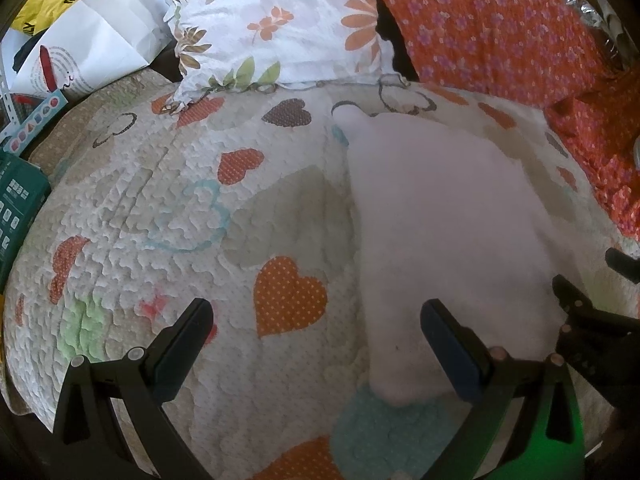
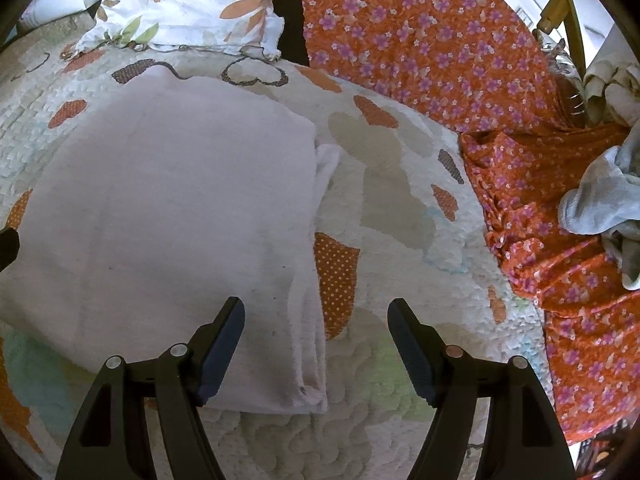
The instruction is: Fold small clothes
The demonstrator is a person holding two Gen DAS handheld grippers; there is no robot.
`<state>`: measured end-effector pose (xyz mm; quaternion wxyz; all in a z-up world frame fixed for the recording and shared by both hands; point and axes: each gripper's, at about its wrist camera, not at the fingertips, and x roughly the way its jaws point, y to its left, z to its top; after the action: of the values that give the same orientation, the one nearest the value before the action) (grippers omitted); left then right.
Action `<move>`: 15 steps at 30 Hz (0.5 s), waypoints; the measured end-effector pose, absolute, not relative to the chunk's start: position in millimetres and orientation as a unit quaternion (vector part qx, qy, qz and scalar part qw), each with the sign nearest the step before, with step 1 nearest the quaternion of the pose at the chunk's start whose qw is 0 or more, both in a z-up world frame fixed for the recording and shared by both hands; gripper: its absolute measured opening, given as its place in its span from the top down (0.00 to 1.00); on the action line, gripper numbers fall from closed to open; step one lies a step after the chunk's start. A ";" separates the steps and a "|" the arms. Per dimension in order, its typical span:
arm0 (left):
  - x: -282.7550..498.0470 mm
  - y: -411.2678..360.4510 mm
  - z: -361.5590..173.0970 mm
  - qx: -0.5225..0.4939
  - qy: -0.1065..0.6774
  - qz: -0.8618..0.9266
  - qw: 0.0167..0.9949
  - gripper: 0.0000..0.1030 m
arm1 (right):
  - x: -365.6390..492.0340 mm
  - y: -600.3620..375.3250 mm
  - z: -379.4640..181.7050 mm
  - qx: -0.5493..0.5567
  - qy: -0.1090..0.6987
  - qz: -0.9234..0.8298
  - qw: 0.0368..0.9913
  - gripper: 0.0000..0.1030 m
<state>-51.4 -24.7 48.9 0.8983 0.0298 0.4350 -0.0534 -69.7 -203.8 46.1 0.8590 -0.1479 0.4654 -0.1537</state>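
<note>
The pale lilac knitted garment (image 2: pixel 168 216) lies flat on the heart-patterned quilted bedspread (image 2: pixel 400 216), already narrowed, with a thin white strip showing along its right edge. Both tools gape wide and hold nothing: the left tool (image 1: pixel 316 344) straddles the garment's left edge, the right tool (image 2: pixel 316 344) its near right corner. To fold well, pinch both near corners through every layer, probably two, though the blur hides them, then carry them evenly toward the floral white pillow (image 2: pixel 188 4).
</note>
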 end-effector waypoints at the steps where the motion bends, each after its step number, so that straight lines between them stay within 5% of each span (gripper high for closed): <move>1: -51.8 -25.3 48.2 0.031 0.435 -0.054 0.898 0.00 | -70.2 -204.4 47.0 -0.149 0.463 -0.154 0.860 0.23; 15: -52.4 -29.6 46.0 0.040 0.435 -0.061 0.897 0.00 | -72.2 -201.3 49.7 -0.152 0.458 -0.156 0.862 0.21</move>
<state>-52.4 -29.6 46.0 0.8974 0.0396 0.4352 -0.0607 -72.2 -201.3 49.7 0.8617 -0.1522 0.4583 -0.1561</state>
